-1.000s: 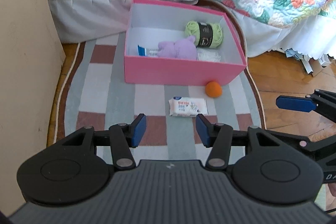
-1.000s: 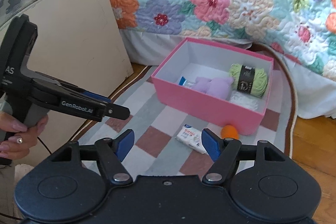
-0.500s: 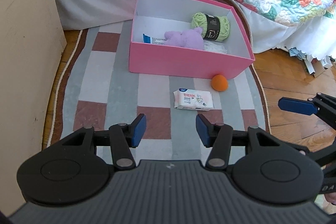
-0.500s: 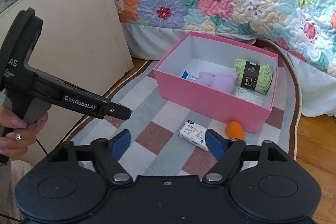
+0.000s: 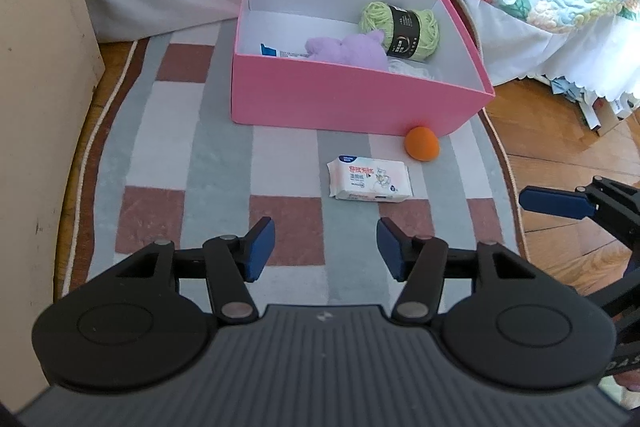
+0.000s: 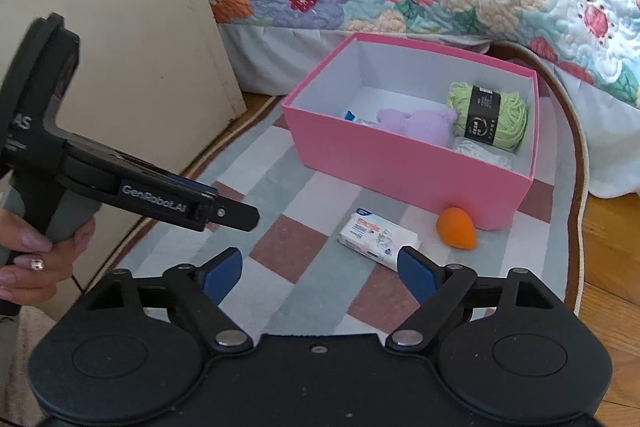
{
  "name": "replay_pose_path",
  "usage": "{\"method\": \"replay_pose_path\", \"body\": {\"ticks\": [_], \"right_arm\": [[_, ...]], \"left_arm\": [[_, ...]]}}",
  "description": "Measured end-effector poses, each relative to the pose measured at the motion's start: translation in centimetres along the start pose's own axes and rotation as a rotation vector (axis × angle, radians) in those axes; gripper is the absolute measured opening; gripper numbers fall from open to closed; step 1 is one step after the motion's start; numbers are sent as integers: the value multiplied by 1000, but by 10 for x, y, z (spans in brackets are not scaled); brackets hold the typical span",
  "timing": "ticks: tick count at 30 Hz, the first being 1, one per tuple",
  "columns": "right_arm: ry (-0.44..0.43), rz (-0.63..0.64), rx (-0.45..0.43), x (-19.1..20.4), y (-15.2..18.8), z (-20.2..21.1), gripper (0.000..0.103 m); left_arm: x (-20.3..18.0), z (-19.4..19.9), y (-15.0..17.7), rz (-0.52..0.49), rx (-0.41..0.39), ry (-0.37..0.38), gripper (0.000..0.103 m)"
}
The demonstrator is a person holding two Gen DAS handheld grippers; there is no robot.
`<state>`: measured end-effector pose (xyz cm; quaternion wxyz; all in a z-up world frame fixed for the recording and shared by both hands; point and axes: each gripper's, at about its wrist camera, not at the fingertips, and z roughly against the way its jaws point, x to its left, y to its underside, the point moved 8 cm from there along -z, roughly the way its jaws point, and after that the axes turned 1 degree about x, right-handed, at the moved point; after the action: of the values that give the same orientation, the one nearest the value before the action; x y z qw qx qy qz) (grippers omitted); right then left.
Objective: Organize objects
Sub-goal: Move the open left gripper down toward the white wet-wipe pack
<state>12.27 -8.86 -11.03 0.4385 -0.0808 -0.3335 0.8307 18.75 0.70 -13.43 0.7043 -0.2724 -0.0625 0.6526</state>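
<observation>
1. The pink box [image 5: 352, 103] stands on the rug [image 5: 168, 155] next to the bed, with its top open. Inside it are already a green yarn [image 5: 400, 27], a purple toy [image 5: 352, 49], a white tube with a blue end and some white thing in the near right corner. So the box is clearly the place where you collect the objects.
2. Two objects are still outside. The wipes pack [image 5: 369, 179] lies flat on the rug in front of the box. The orange ball [image 5: 421, 143] lies just beside the box's front wall, near its right corner, and near the pack. I judge these two must go into the box next.
3. Your left gripper [image 5: 326, 249] points steeply down at the rug. The pack is a little ahead of its fingertips, not between them. Its jaws have just opened a little more and they hold nothing.
4. Your right gripper [image 6: 320, 269] also points down, toward the pack and the ball. Its jaws have just been opening and now stand wide, with nothing between them. The right pad is in front of one corner of the pack in this view, but I cannot tell if it touches.
5. In the right view your hand [image 6: 28, 255] holds the handle of the left gripper, well to the left of the pack.
</observation>
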Motion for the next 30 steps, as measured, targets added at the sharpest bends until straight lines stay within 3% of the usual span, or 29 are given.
{"method": "replay_pose_path", "body": {"ticks": [4, 11, 16, 20, 30], "right_arm": [[19, 22, -5, -6, 6, -14, 88], [49, -81, -1, -25, 29, -46, 88], [43, -14, 22, -25, 38, -66, 88], [119, 65, 6, -25, 42, -83, 88], [105, -7, 11, -40, 42, -104, 88]], "left_arm": [[2, -11, -2, 2, -12, 10, 61], [8, -38, -1, 36, -25, 30, 63], [15, -59, -1, 52, -62, 8, 64], [18, -78, -1, 62, -54, 6, 64], [10, -101, -4, 64, -60, 56, 64]]}}
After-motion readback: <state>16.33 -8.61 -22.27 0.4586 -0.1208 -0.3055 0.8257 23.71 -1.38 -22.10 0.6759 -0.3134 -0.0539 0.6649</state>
